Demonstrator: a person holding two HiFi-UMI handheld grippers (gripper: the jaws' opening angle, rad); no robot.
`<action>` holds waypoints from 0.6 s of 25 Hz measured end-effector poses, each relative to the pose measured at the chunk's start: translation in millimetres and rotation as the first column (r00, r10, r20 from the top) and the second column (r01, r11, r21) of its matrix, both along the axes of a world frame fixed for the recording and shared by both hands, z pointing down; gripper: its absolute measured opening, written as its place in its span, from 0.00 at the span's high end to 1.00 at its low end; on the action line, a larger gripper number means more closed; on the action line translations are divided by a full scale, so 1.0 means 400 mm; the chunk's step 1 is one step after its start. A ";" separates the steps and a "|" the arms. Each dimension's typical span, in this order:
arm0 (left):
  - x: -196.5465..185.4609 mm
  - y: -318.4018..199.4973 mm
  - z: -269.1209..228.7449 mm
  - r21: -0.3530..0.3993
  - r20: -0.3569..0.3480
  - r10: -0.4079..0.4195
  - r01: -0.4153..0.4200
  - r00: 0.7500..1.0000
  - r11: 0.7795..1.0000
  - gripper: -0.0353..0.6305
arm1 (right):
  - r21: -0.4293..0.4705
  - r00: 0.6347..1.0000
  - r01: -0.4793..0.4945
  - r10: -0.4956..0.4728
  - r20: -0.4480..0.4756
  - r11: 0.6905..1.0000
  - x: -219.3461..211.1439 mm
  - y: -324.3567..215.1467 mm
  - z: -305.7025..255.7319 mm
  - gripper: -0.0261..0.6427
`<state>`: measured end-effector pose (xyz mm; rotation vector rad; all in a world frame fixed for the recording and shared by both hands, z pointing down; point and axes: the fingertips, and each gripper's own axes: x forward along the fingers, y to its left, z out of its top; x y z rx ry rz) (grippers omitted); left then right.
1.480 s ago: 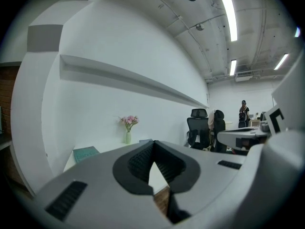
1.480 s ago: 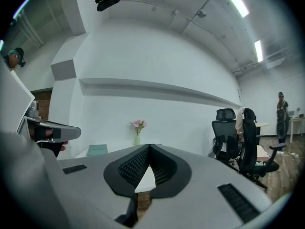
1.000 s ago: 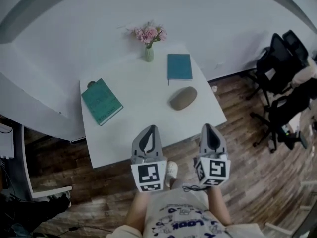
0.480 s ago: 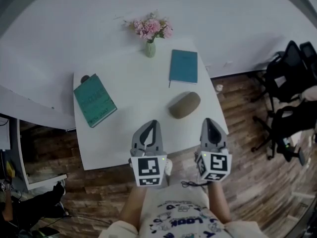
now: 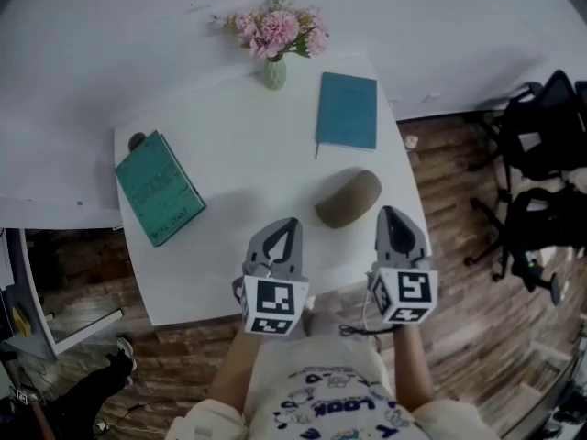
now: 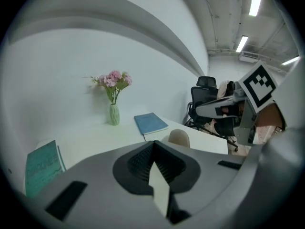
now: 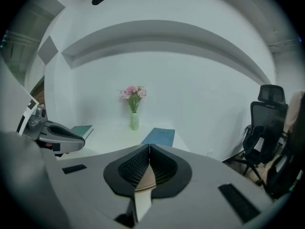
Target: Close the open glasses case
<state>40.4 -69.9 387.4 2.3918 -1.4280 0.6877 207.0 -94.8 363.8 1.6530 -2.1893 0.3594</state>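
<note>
Tabletop (image 5: 248, 163) in white carried a green book (image 5: 158, 189) at its left edge and a blue notebook (image 5: 348, 111) at the far right. We held the left claw (image 5: 289, 224) and the right claw (image 5: 391, 212) over the near edge, both clenched on nothing. A vase of pink flowers (image 5: 275, 49) stood at the back. The brown glasses case (image 5: 348, 199) lay near the front right, just beyond and between the claws; whether its lid was ajar we could not tell. We judged it best to press the lid's middle with one claw tip while the other steadied the base against sliding.
</note>
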 end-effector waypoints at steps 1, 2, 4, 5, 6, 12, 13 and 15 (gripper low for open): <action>0.004 -0.006 0.019 -0.019 -0.002 0.015 -0.015 1.000 1.000 0.94 | -0.018 1.000 0.009 -0.010 -0.008 1.000 -0.002 -0.009 0.017 0.96; 0.007 -0.010 0.039 -0.040 -0.006 0.030 -0.031 1.000 0.999 0.94 | -0.036 1.000 0.021 -0.022 -0.018 0.999 -0.005 -0.018 0.032 0.96; 0.013 -0.015 0.075 -0.082 -0.012 0.062 -0.063 0.998 0.995 0.94 | -0.065 0.998 0.051 -0.054 -0.040 0.997 -0.013 -0.036 0.055 0.96; 0.016 -0.020 0.091 -0.101 -0.014 0.079 -0.080 0.997 0.992 0.94 | -0.078 0.996 0.068 -0.072 -0.052 0.995 -0.019 -0.047 0.063 0.96; 0.019 -0.027 0.107 -0.118 -0.015 0.097 -0.099 0.995 0.988 0.94 | -0.091 0.994 0.086 -0.092 -0.066 0.992 -0.024 -0.059 0.071 0.96; 0.053 -0.054 0.179 -0.194 -0.050 0.251 -0.256 0.967 0.947 0.94 | -0.159 0.948 0.267 -0.288 -0.134 0.951 -0.077 -0.118 0.096 0.95; 0.056 -0.060 0.190 -0.200 -0.047 0.277 -0.281 0.960 0.939 0.94 | -0.172 0.931 0.306 -0.332 -0.150 0.936 -0.086 -0.128 0.101 0.93; 0.062 -0.070 0.210 -0.212 -0.049 0.317 -0.320 0.947 0.923 0.94 | -0.217 0.882 0.392 -0.432 -0.188 0.894 -0.100 -0.138 0.118 0.84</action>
